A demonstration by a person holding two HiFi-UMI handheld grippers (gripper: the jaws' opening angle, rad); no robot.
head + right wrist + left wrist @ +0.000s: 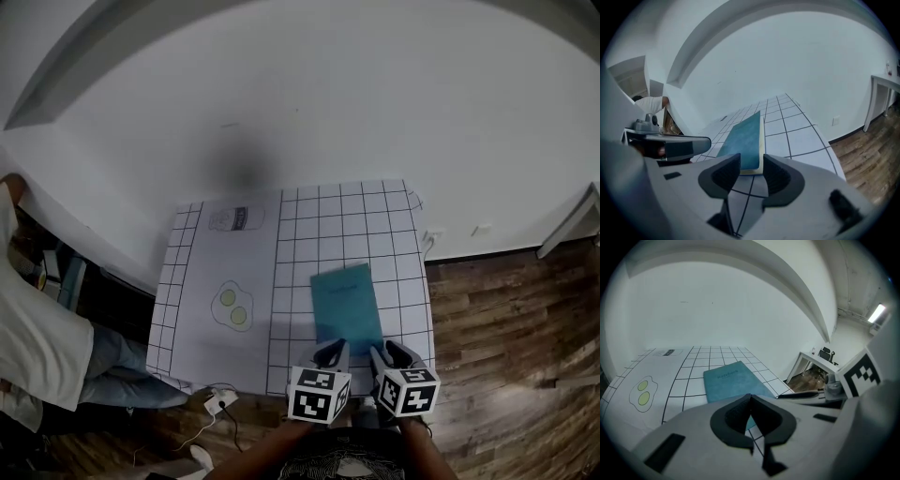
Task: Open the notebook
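Head view shows me the closed teal notebook (347,305) on the gridded surface (328,220), near right, with my left gripper (332,352) jaws together and empty, and my right gripper (384,354) jaws apart, gripping nothing, at the notebook's near edge.

One teal notebook (347,305), near right. One gridded mat (375,216). One fried-egg drawing (234,306) with two yolks, near left. One can drawing (235,218), far left. Two grippers: left gripper (331,353), right gripper (386,354). One person (37,347), left.
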